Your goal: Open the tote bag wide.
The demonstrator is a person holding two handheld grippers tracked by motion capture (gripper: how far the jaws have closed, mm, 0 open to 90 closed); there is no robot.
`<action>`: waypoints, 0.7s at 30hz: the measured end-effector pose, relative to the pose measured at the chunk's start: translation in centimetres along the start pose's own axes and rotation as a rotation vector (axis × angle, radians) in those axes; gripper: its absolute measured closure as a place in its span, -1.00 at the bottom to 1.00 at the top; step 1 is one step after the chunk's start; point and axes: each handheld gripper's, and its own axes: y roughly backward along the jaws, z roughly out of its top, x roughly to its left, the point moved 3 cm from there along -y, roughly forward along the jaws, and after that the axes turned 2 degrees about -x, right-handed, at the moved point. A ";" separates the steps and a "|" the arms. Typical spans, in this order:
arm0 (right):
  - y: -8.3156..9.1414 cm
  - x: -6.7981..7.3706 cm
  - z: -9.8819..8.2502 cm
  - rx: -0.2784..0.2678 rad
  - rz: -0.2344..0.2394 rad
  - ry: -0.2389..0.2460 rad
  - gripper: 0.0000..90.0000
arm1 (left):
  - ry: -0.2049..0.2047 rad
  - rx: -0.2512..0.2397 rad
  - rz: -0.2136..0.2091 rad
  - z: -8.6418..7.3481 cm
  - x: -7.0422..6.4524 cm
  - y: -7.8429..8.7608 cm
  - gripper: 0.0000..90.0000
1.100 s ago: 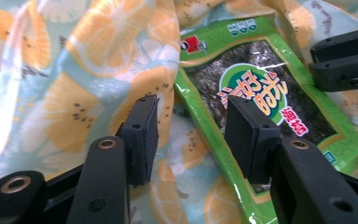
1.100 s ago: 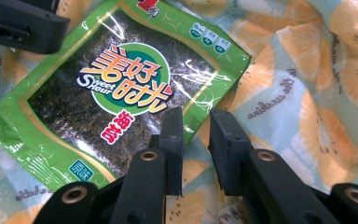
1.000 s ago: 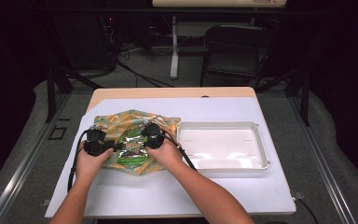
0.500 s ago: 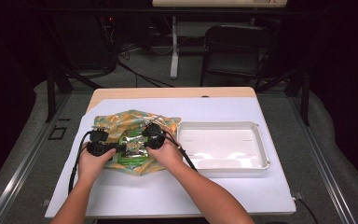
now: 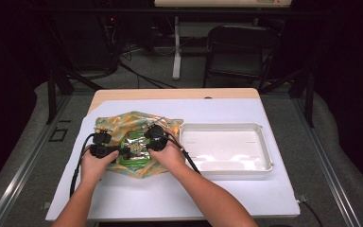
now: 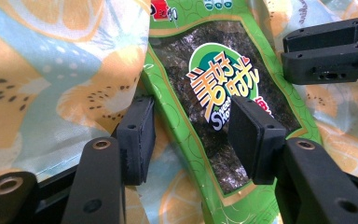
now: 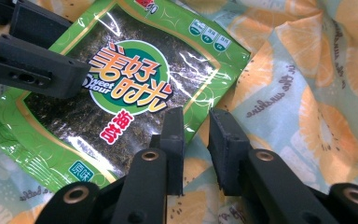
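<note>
A green seaweed snack packet lies flat on a fruit-patterned cloth at the table's left. My left gripper reaches in from the left. Its jaws have just been opening and stand wide either side of the packet's end, with the pads off it. My right gripper comes from the right with its jaws close together. A narrow gap shows cloth between them at the packet's edge, and nothing is pinched. Each gripper's black jaws also show in the other's view.
A white rectangular tray sits just right of the cloth, on a white sheet covering the wooden table. Black cables trail from both grippers toward the front edge. A dark chair and floor cables lie beyond the table.
</note>
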 end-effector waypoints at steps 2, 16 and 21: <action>-0.1 0.1 0.0 -0.010 0.000 -0.010 0.68 | -0.001 -0.002 0.004 0.0 0.0 0.0 0.14; -0.2 0.0 -0.1 -0.026 -0.002 -0.017 0.68 | 0.010 -0.004 -0.016 0.1 -0.3 0.3 0.15; -0.1 -0.3 -0.1 0.001 0.008 -0.025 0.68 | 0.007 -0.018 -0.009 0.2 -0.4 0.4 0.16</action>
